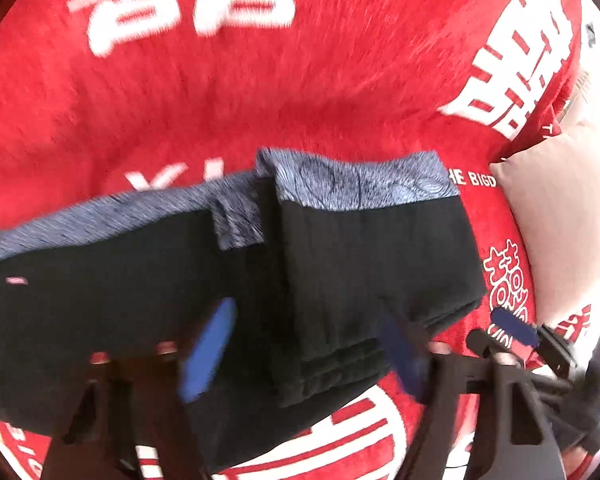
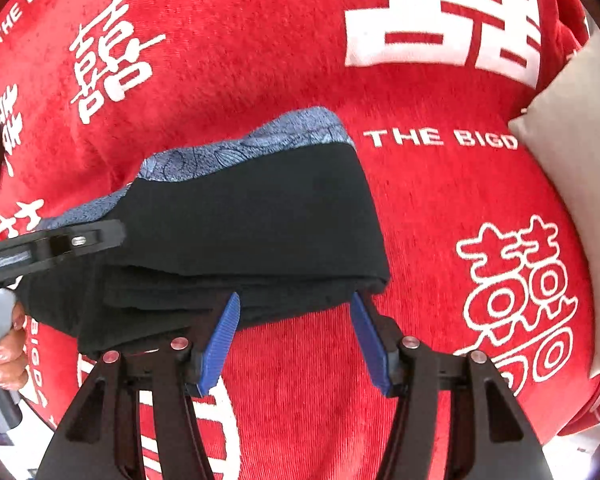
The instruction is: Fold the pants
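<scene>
The black pants with a blue-grey patterned lining (image 2: 236,216) are lying folded into a thick stack on the red plush blanket with white lettering (image 2: 260,60), near a beige cushion (image 2: 572,184). The fold itself is looking nearly finished; I judge this to be the letting-go or tidying stage. The right tool (image 2: 296,312) is standing partly open at the stack's near edge, blue pads beside the cloth, not pinching it. The left tool (image 1: 312,332) is hanging half open over the stack, blurred, gripping nothing. The stack's long axis is running left to right in both views, the patterned edge pointing away. Next would be squaring the layers or one more fold across that axis
</scene>
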